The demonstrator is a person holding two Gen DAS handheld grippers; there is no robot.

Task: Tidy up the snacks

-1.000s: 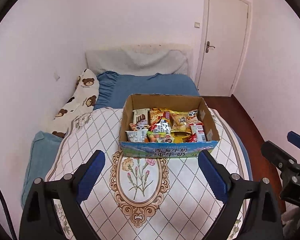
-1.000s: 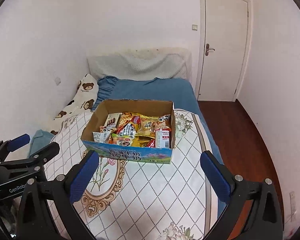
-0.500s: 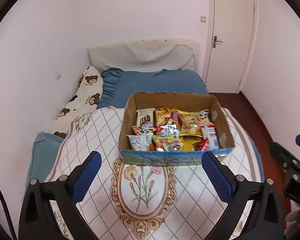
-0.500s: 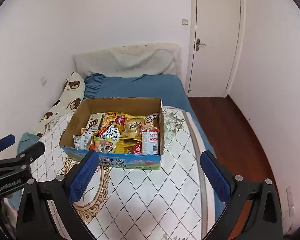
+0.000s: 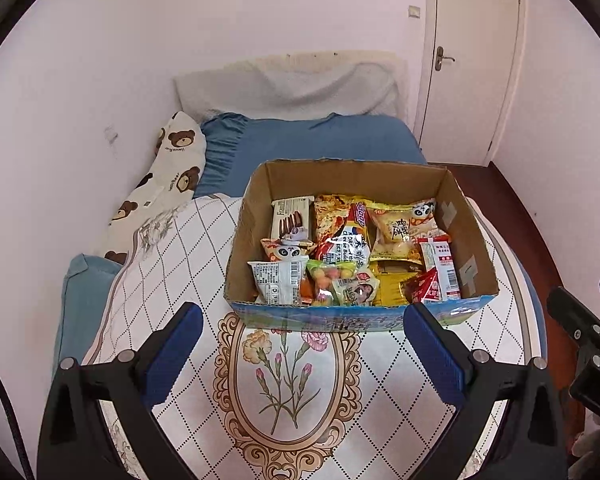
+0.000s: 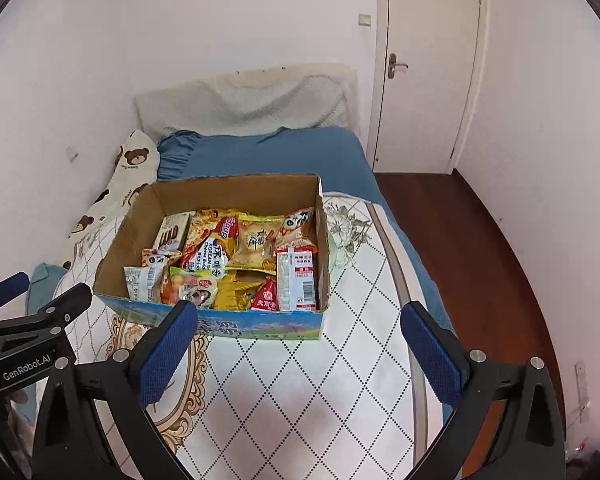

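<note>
An open cardboard box (image 5: 352, 178) with a blue printed front sits on the bed, also in the right wrist view (image 6: 136, 216). It holds several snack packets: a chocolate biscuit pack (image 5: 290, 220), a yellow panda bag (image 5: 404, 226), a red-and-white carton (image 5: 440, 268), a bag of coloured candies (image 5: 332, 276). My left gripper (image 5: 302, 344) is open and empty, just in front of the box. My right gripper (image 6: 300, 340) is open and empty, near the box's front right corner.
The bed has a white diamond-pattern quilt (image 5: 288, 384) with a flower medallion, a blue sheet (image 5: 320, 136) and a bear-print pillow (image 5: 168, 184) by the left wall. Dark wood floor (image 6: 472, 240) and a shut white door (image 6: 424, 64) lie to the right.
Both grippers have moved closer to the box and higher, so its contents show more from above. Both stay open.
</note>
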